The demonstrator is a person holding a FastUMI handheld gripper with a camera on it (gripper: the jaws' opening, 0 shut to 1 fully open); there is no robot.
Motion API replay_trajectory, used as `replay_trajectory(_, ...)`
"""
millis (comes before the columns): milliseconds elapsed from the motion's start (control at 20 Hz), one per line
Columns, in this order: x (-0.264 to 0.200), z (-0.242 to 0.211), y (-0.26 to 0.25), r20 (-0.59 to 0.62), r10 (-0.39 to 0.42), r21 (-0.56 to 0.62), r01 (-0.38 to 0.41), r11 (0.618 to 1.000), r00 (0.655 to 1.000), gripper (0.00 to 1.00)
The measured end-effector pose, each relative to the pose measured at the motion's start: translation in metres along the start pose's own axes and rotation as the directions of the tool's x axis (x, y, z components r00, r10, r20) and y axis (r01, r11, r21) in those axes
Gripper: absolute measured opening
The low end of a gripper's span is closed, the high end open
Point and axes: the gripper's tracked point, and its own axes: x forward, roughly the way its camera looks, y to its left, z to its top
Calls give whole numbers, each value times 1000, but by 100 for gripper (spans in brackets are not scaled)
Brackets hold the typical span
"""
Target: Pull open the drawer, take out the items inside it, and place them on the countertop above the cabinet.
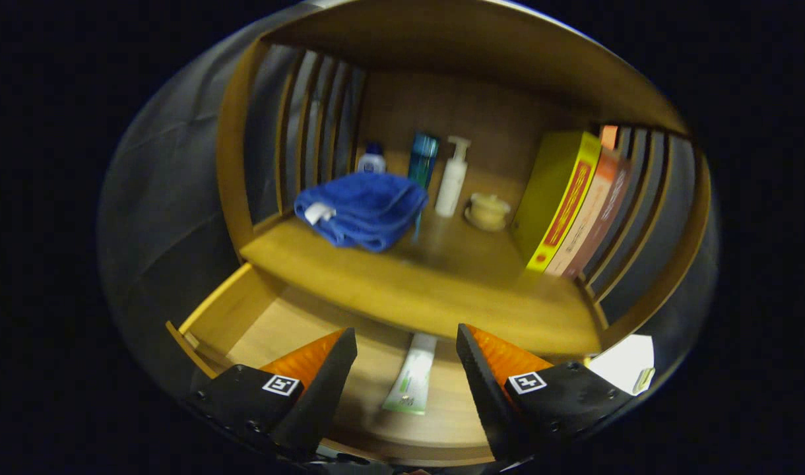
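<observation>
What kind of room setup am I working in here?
Likely a mock bathroom or vanity cabinet in a booth: a wooden countertop holding a folded blue towel and a white pump bottle, with an open wooden drawer below. The open claw hovers over a white-and-green tube inside it.

Your gripper (406, 346) fingers spread wide over the open drawer (244, 323), white-and-green tube (412, 376) lying between them, folded blue towel (363, 210) up on the countertop (429, 290), bottles behind, books right
</observation>
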Motion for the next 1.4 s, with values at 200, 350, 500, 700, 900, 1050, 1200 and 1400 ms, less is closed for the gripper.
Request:
replay_trajectory(200,40,-39,-6,-202,20,87,-2,996,979,99)
replay_trajectory(350,59,-48,-15,-262,3,125,30,992,965,98)
replay_trajectory(500,68,-64,-16,-349,17,147,37,988,937,98)
replay_trajectory(700,80,-79,-15,-441,38,149,31,988,897,98)
replay_trajectory(900,87,-86,-14,-503,35,143,44,989,864,98)
replay_trajectory(1050,90,-90,-18,-532,53,166,43,985,845,96)
replay_trajectory(1200,98,-91,-24,-562,66,191,52,980,824,93)
replay_trajectory(1400,121,-71,-49,-518,46,224,84,971,854,76)
